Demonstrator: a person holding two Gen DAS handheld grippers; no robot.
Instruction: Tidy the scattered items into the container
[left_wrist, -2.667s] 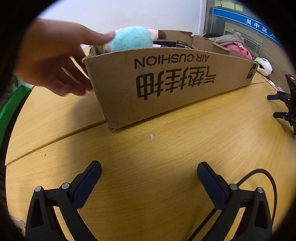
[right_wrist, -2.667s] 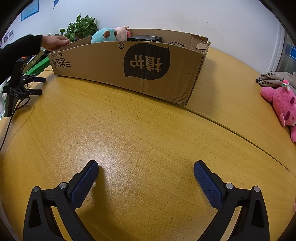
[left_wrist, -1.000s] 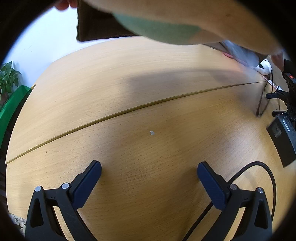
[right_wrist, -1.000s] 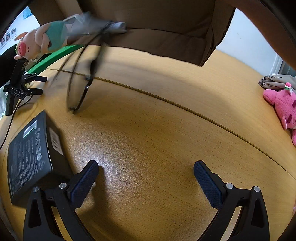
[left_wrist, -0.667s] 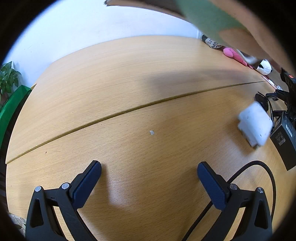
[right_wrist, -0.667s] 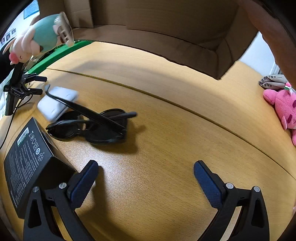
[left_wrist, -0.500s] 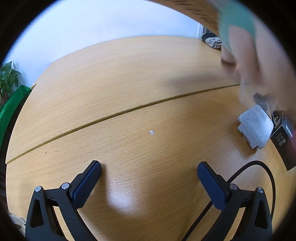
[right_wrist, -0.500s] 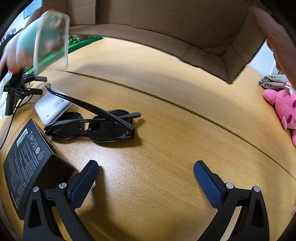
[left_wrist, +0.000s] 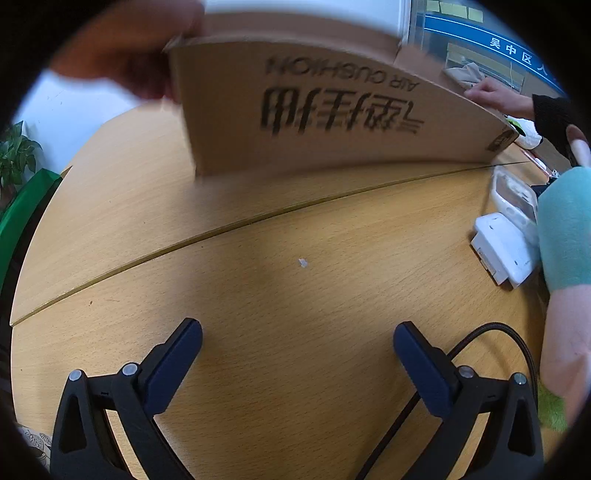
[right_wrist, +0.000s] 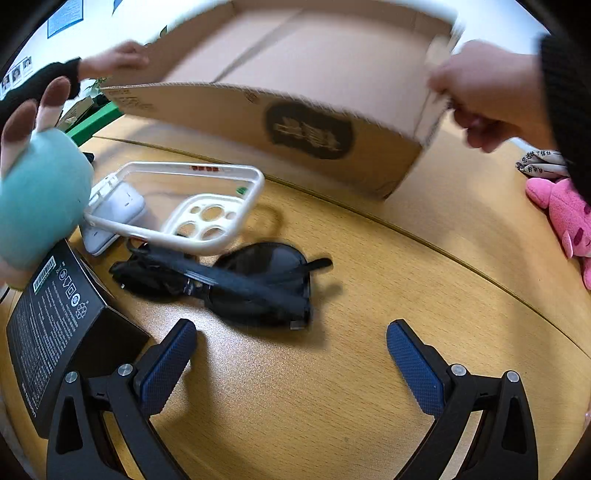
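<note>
Holding both left gripper (left_wrist: 297, 354) and right gripper (right_wrist: 291, 354) wide apart, gripping nothing, low over wooden table (right_wrist: 369, 387). Lying ahead of right gripper: black sunglasses (right_wrist: 236, 284), white phone case (right_wrist: 192, 206) leaning on white charger (right_wrist: 114, 212), black box (right_wrist: 55, 332), teal plush (right_wrist: 37, 199) at left. Being held by bare hands (right_wrist: 480, 92) at the far side, tilted and blurred: cardboard box (right_wrist: 295, 110).

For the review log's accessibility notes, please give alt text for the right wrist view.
Two bare hands hold a blurred cardboard box above a wooden table where sunglasses, a white phone case and a black box lie. The open right gripper sits below, empty.
</note>
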